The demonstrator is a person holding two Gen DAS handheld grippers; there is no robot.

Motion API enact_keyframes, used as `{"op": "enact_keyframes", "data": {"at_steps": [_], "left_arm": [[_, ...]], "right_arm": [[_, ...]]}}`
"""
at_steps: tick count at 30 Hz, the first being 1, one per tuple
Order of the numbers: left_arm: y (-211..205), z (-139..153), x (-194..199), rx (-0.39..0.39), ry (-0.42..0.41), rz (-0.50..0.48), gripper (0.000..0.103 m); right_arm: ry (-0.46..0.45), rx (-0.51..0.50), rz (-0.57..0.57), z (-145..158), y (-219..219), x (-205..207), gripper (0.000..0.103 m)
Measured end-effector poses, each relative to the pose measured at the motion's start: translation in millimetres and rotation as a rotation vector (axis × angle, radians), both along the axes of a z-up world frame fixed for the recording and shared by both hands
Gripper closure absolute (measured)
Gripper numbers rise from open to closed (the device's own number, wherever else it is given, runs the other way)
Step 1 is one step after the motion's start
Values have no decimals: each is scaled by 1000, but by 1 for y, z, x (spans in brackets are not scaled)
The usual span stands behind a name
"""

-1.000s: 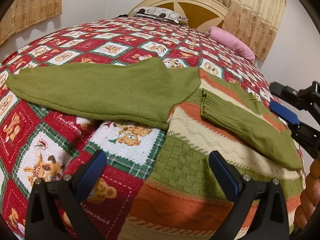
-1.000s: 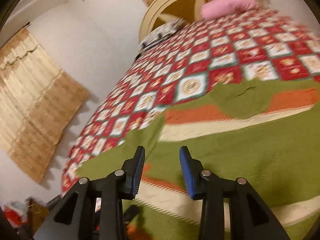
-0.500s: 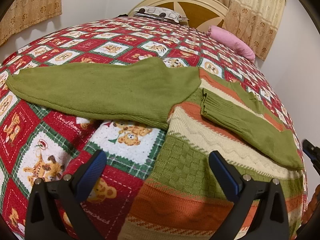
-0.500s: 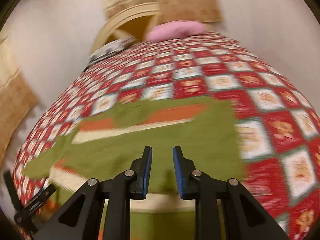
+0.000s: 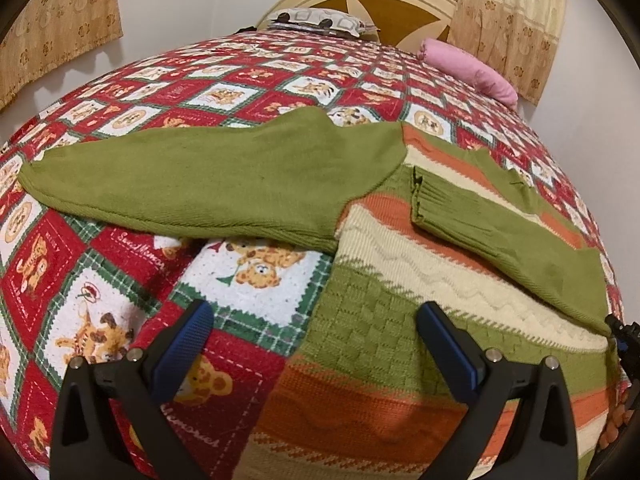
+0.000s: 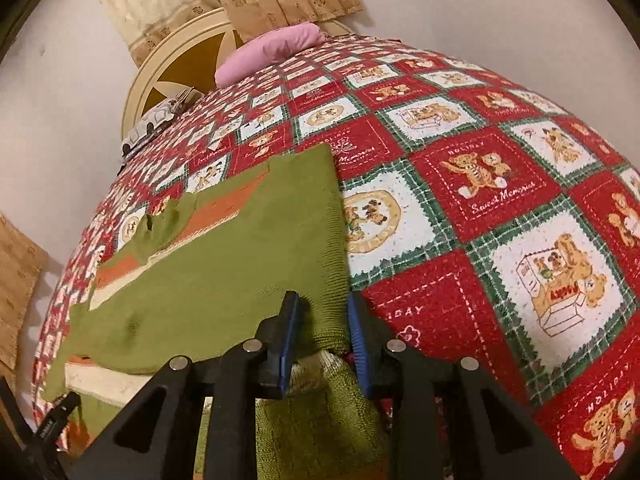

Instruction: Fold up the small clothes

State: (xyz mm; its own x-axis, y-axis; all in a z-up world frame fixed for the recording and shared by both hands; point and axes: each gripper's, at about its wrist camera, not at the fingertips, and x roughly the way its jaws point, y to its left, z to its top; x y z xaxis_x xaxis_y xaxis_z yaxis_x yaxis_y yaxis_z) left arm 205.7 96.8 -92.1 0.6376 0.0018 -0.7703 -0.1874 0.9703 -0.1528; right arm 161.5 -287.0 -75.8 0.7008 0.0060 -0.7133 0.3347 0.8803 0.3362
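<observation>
A small knit sweater [image 5: 400,312], green with orange and cream stripes, lies flat on the bed. One green sleeve [image 5: 192,176] stretches out to the left. The other sleeve [image 5: 500,228] is folded across the body. My left gripper [image 5: 316,340] is open, hovering over the sweater's lower left edge and the quilt. My right gripper [image 6: 322,332] is at the sweater's right side [image 6: 240,272], with its jaws narrowly apart around the bunched folded edge [image 6: 326,316]. Its tip shows at the right edge of the left wrist view [image 5: 624,344].
The bed is covered by a red, white and green teddy-bear quilt [image 6: 500,200]. A pink pillow [image 5: 468,68] and a grey patterned pillow [image 5: 316,20] lie by the cream headboard [image 5: 360,0]. Curtains [image 5: 512,12] hang behind. The quilt's edge falls away at the right.
My right gripper swung from above the sweater down to its right side and now straddles the folded edge. It dropped toward the edge of the left wrist view. The left gripper has not moved.
</observation>
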Motion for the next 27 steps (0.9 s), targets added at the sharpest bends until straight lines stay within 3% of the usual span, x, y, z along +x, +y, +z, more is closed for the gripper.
{"op": "enact_keyframes", "data": {"at_steps": [11, 15, 19, 23, 27], "left_arm": [[21, 10, -12, -76, -24, -13, 0], [76, 25, -28, -53, -69, 117, 0], [166, 32, -38, -96, -114, 347, 0], [240, 27, -34, -154, -120, 518, 8], [278, 13, -13, -249, -85, 577, 21]], "right_arm": [[-25, -88, -10, 7, 10, -7, 78], [-33, -83, -15, 7, 10, -9, 77], [-34, -66, -15, 6, 7, -9, 77], [-22, -79, -11, 5, 9, -8, 76], [-10, -76, -5, 3, 9, -6, 76]]}}
